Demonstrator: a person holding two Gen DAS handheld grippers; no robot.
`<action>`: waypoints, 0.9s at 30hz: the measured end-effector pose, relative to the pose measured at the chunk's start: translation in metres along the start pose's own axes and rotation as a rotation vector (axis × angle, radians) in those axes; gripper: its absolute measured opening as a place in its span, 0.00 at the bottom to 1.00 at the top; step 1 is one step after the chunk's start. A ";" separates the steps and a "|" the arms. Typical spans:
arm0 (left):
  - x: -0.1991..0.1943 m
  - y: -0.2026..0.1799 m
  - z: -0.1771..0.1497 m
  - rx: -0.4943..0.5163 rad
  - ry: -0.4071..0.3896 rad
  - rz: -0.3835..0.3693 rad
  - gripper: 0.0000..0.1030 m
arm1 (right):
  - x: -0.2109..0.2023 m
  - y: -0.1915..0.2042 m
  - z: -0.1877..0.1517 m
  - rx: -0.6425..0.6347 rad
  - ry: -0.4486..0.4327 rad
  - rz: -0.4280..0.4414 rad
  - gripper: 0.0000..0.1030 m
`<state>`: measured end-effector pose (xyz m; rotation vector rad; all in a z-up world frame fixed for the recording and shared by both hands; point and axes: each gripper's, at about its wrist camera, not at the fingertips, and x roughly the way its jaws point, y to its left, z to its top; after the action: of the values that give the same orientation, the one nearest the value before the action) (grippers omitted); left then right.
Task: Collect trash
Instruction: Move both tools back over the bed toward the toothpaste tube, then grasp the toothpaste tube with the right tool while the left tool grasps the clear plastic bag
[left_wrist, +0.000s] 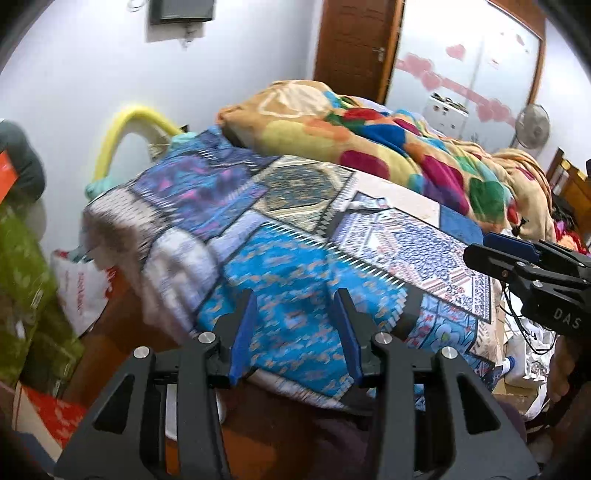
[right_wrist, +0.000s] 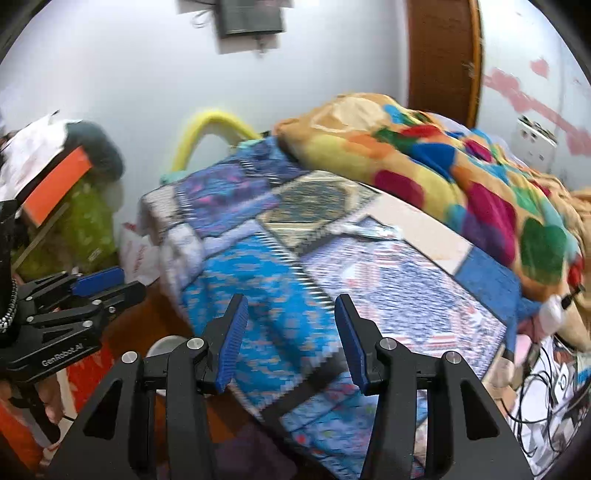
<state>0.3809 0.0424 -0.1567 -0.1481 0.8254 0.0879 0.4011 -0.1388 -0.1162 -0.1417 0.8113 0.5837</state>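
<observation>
Motion blur smears the patchwork bedspread (right_wrist: 280, 280) in the right wrist view, so the small crumpled silvery scrap (right_wrist: 369, 230) lying on it cannot be identified. The white bag (left_wrist: 83, 291) beside the bed is half hidden behind the bedspread's hanging corner, its red lettering unreadable. The cable tangle (right_wrist: 543, 391) runs off the picture's right edge.

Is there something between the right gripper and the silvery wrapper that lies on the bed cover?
Nothing visible does. The right gripper is open and empty, and only flat patchwork bed cover lies between it and the silvery wrapper. The colourful blanket sits behind the wrapper.
</observation>
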 end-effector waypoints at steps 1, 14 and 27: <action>0.007 -0.006 0.005 0.010 0.004 -0.004 0.41 | 0.001 -0.007 0.000 0.011 0.001 -0.010 0.44; 0.096 -0.029 0.044 0.029 0.054 -0.045 0.44 | 0.083 -0.080 0.027 0.170 0.097 -0.015 0.51; 0.157 0.008 0.056 -0.012 0.093 -0.002 0.44 | 0.207 -0.064 0.084 0.202 0.147 -0.060 0.51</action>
<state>0.5267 0.0626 -0.2355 -0.1650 0.9172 0.0846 0.6015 -0.0736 -0.2130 -0.0236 1.0004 0.4352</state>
